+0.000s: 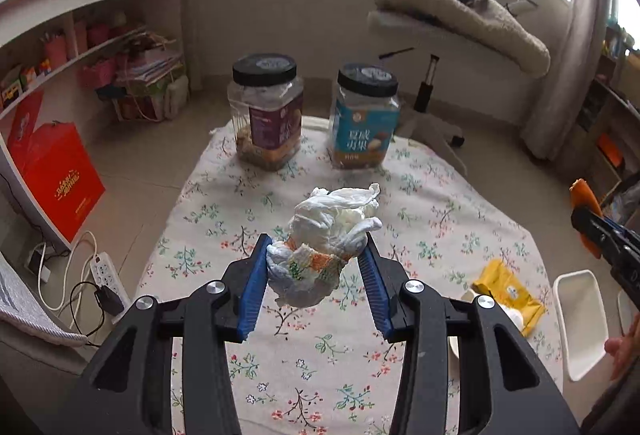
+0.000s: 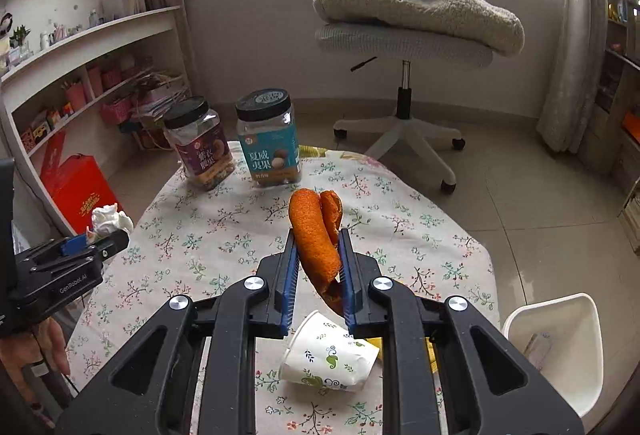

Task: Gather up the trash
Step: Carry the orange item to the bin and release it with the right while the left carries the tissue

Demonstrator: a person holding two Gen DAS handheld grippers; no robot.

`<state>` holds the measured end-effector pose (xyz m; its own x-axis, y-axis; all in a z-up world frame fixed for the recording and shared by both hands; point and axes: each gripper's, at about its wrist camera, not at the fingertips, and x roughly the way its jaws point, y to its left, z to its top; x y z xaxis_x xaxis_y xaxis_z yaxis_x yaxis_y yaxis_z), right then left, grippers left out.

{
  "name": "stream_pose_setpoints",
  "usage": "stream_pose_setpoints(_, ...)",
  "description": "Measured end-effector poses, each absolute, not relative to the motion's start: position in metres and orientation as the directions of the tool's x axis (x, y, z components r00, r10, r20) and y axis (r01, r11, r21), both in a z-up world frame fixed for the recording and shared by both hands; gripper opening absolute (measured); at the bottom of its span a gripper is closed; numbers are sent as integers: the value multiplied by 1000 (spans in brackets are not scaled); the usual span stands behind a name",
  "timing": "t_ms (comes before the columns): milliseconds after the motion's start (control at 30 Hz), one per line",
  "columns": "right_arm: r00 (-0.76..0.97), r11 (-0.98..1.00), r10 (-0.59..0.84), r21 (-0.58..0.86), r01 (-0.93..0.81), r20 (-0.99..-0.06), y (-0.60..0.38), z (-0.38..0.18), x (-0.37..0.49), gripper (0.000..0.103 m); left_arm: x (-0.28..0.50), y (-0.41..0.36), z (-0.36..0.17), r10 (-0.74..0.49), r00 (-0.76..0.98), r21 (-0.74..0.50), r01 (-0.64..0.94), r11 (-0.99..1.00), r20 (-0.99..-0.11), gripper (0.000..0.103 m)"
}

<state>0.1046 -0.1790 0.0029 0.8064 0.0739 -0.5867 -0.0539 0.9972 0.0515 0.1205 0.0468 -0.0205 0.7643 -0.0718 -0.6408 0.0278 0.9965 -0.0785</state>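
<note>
I hold crumpled tissue [image 1: 326, 247] in my left gripper [image 1: 318, 267], orange peel [image 2: 318, 235] in my right gripper [image 2: 318, 271], both lifted clear for the white bin [image 2: 556, 347] at right.

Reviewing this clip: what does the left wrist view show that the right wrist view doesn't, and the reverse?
Only the left wrist view: a power strip on the floor and a yellow packet lying flat on the table.

Only the right wrist view: a paper cup tipped on its side under the right gripper.

Both: the left gripper clamping a crumpled tissue, the orange peel in the right gripper, two black-lidded jars, the white bin, the floral tablecloth.
</note>
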Motion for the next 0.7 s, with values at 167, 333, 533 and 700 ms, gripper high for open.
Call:
stream_pose_setpoints(167, 864, 999, 39, 31, -27, -501, -175, 18, 91, 18, 101, 22, 12, -23, 872, -14, 18, 1000, -490, 44)
stream_pose_setpoints(333, 896, 1000, 13, 20, -5, -445, -178, 28, 82, 18, 93, 2, 27, -26, 907, -7, 26, 1000, -419, 45)
stream_pose_setpoints(533, 907, 1000, -15, 10, 21, -422, -188, 34, 74, 18, 97, -13, 31, -63, 901, -44, 49, 998, -429, 45)
stream_pose_setpoints(700, 910, 998, -43, 13, 53, -412, -204, 38, 64, 18, 89, -32, 34, -95, 904, -41, 85, 996, -416, 45)
